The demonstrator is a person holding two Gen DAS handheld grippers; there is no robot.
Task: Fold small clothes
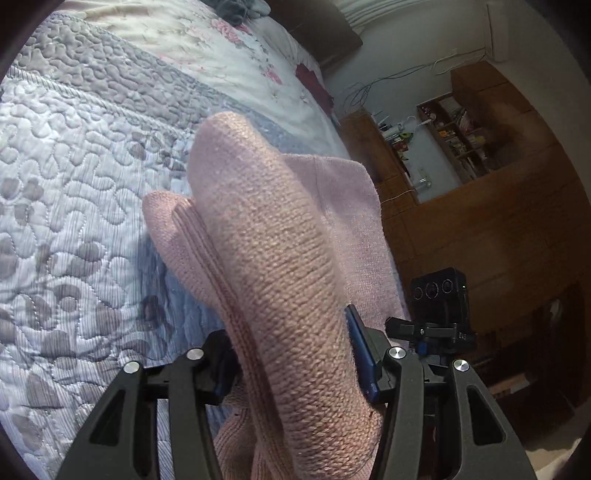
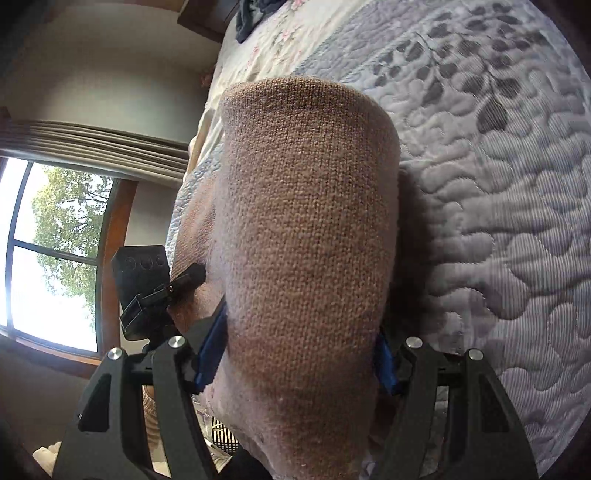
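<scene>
A dusty-pink knit (image 1: pixel 280 258), ribbed along one seam, fills each black claw (image 1: pixel 295 373) with blue pads (image 1: pixel 364 362), above a pale blue-grey quilt (image 1: pixel 74 184) stitched in pebbles and grey leaves, with a cream, pink-flowered sheet (image 1: pixel 192 40) beyond.

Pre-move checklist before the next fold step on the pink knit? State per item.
1. Left gripper closed on the pink knit garment: ok, knit bunched between its fingers.
2. Right gripper closed on the garment: ok.
3. Quilted bedspread ahead of the garment bare of other items: ok in both views.
4. Garment flat, no twist: not ok, it bulges in folds over both grippers.
5. Where the hem and sleeves lie: cannot tell, knit fills both views.
6. Dark clothes at the far end out of the way: ok.
</scene>
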